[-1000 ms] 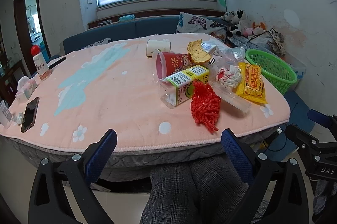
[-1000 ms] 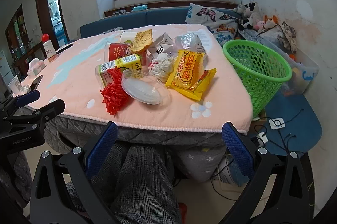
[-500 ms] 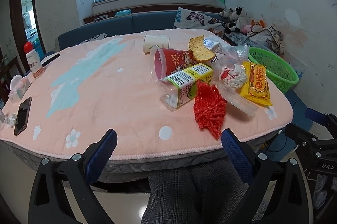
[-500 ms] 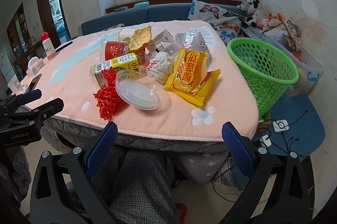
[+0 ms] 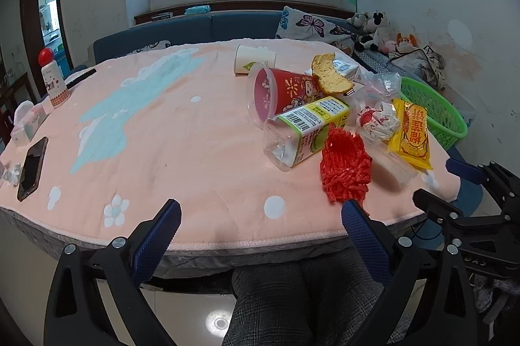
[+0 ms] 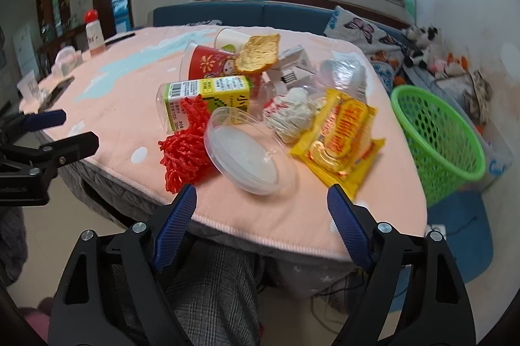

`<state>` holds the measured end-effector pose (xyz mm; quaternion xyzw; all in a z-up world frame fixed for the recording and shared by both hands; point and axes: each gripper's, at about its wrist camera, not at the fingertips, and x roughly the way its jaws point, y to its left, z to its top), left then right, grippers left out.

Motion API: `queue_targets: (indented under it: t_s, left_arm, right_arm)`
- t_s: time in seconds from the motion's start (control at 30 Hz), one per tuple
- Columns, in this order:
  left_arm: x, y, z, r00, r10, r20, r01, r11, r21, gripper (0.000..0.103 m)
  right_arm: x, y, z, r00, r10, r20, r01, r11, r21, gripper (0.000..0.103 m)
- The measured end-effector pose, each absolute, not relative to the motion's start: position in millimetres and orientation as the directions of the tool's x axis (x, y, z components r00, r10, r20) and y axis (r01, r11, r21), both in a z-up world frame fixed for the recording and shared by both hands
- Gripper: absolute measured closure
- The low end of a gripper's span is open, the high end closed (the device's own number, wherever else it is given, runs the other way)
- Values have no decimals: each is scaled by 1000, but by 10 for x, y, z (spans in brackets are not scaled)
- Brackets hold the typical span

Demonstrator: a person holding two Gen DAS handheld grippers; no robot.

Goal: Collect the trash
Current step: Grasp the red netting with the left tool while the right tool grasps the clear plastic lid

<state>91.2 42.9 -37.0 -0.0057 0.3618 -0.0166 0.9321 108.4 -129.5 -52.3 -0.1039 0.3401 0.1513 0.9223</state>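
I have the left hand-held gripper (image 5: 260, 212) spread, holding nothing, at the near desk (image 5: 182, 157) edge | right hand-held gripper (image 6: 261, 195) spread, empty, just before the clear lid (image 6: 243, 151) | trash heaped on the desk's right: red netting (image 6: 187, 141), yellow wrapper (image 6: 341, 138), carton (image 6: 208, 96) | green basket (image 6: 435, 131) beside the desk.

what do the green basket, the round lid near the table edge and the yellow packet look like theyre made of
Green basket: rigid moulded plastic, judging by its open lattice wall and smooth rim.
Round lid: thin clear plastic, glossy; the cloth shows through its rim.
Yellow packet: shiny printed plastic film, probably foil-lined; it wrinkles and catches highlights.
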Motion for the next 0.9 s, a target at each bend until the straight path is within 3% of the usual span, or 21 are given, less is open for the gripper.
queue_targets:
  t_s: [0.27, 0.4, 0.7, 0.9]
  left_arm:
    - [1029, 510, -424, 717, -79, -693, 42, 997, -70, 8]
    - [1084, 486, -441, 707, -102, -700, 65, 995, -79, 8]
    - [1238, 279, -494, 673, -200, -712, 165, 979, -119, 10]
    - [1387, 114, -571, 637, -274, -720, 226, 960, -165, 22]
  right_arm:
    - [1277, -1091, -678, 729, 173, -662, -384, 904, -187, 45]
    - [1355, -1133, -652, 716, 210, -666, -402, 904, -147, 58]
    - [1327, -1226, -499, 707, 286, -647, -430, 900, -72, 74]
    - [1320, -1310, -387, 683, 349, -642, -452, 892, 4, 79]
